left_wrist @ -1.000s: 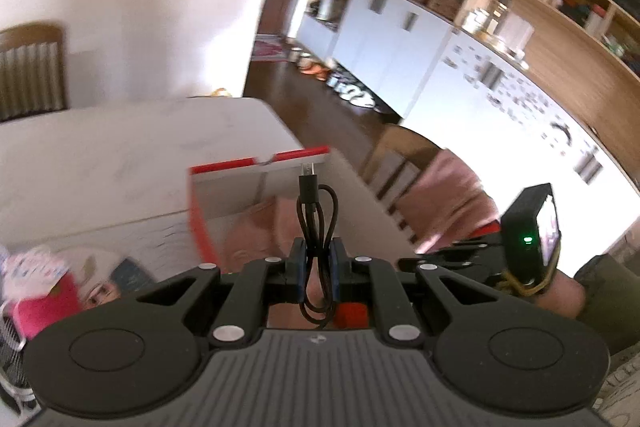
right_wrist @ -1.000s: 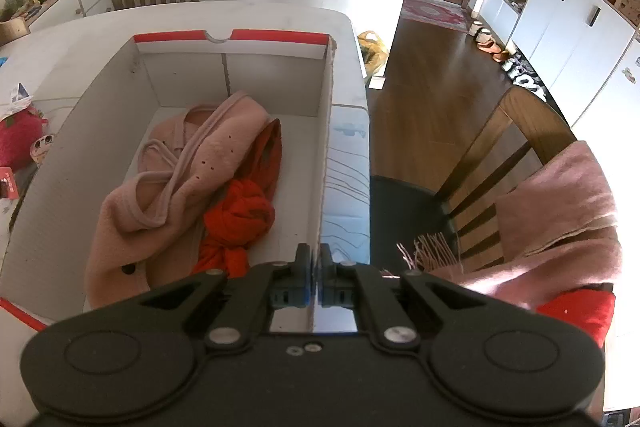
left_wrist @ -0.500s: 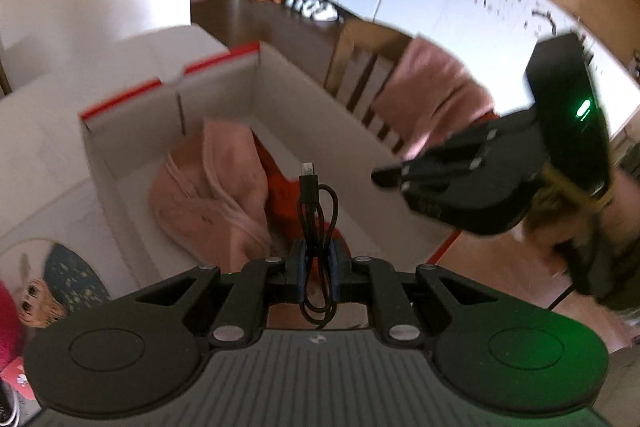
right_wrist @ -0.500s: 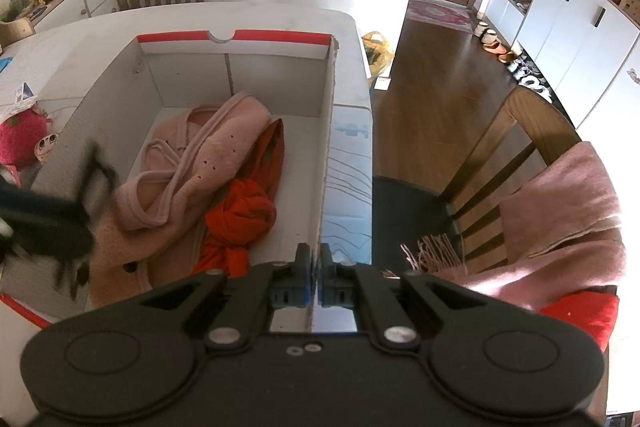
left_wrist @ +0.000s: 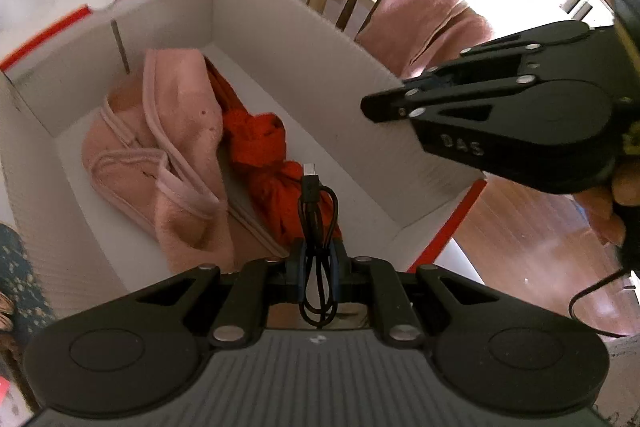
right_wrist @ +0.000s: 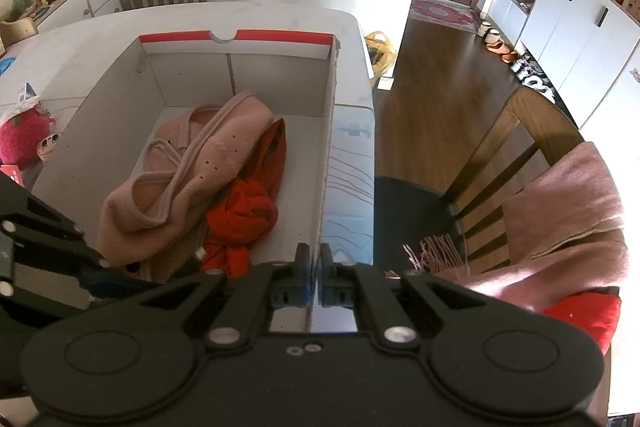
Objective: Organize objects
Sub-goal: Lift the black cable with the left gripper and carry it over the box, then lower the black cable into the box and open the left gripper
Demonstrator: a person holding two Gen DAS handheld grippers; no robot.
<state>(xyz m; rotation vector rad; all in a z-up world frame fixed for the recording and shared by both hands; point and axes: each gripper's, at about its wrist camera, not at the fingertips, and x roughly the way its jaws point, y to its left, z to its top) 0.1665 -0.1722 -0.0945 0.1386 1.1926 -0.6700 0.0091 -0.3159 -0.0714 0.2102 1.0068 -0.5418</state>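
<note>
Cable: a coiled black USB cable [left_wrist: 318, 227] is clamped in the left gripper [left_wrist: 318, 259], plug end up, hanging above the near end of the box and not yet touching what lies inside.
Box: a white cardboard box with red-edged flaps [right_wrist: 276, 37] stands open on the surface [right_wrist: 80, 27]; it serves as the landmark here.
Inside the box: a pink garment [right_wrist: 192, 179] lies along the floor, with a knotted red cloth [right_wrist: 244, 215] touching it on the side nearer the right wall.
Right gripper: the right gripper [right_wrist: 314, 267] is clenched on nothing, just above the box's near right corner.
Outside the box: a red plush toy [right_wrist: 22, 139] sits on the surface, left of the box; a chair with a pink shawl [right_wrist: 568, 211] stands right of it.
Done: judging by the contents, two cloth items are already stowed.
Left: the cable needs lowering and releasing; the plush toy probably follows.
</note>
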